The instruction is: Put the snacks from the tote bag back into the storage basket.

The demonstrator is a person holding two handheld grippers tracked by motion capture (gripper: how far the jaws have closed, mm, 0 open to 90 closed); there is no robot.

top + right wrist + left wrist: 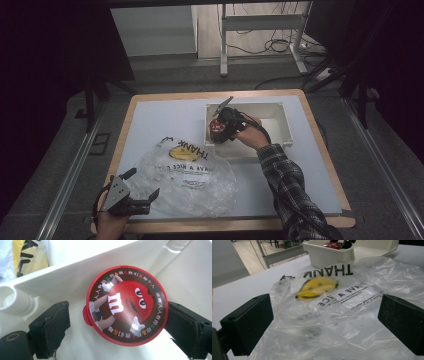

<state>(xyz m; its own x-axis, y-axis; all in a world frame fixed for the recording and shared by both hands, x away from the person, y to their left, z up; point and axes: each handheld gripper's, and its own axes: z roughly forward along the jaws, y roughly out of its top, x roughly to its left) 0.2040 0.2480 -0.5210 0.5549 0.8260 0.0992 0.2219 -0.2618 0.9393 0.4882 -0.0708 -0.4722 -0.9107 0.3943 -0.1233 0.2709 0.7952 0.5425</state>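
In the right gripper view, the right gripper sits low in the frame with its jaws spread to either side of a round red candy tub. The right-hand jaw touches or nearly touches the tub's rim, while the left-hand jaw stands clear of it with a gap, so the gripper is released and not clamped on the tub. The tub's lid faces the camera, brown-ringed with a red cartoon figure and a white "m", and a small red tab sticks out at its left edge. It lies inside a white bin, close to the wall that crosses the upper left of the frame.

In the high view, the right gripper is at centre frame, reaching into the left end of the bin, with the tub just beside its tips. A plaid sleeve runs up from the lower right.

The left gripper is at the lower left of the high view, held by a hand at the bottom edge, jaws parted and empty. It points at a clear plastic bag lying crumpled on the table, left of centre and just in front of the bin. In the left gripper view, the bag spreads between and beyond the two wide-apart jaws, printed with "THANK" and a yellow smiley, and the bin stands at the top.
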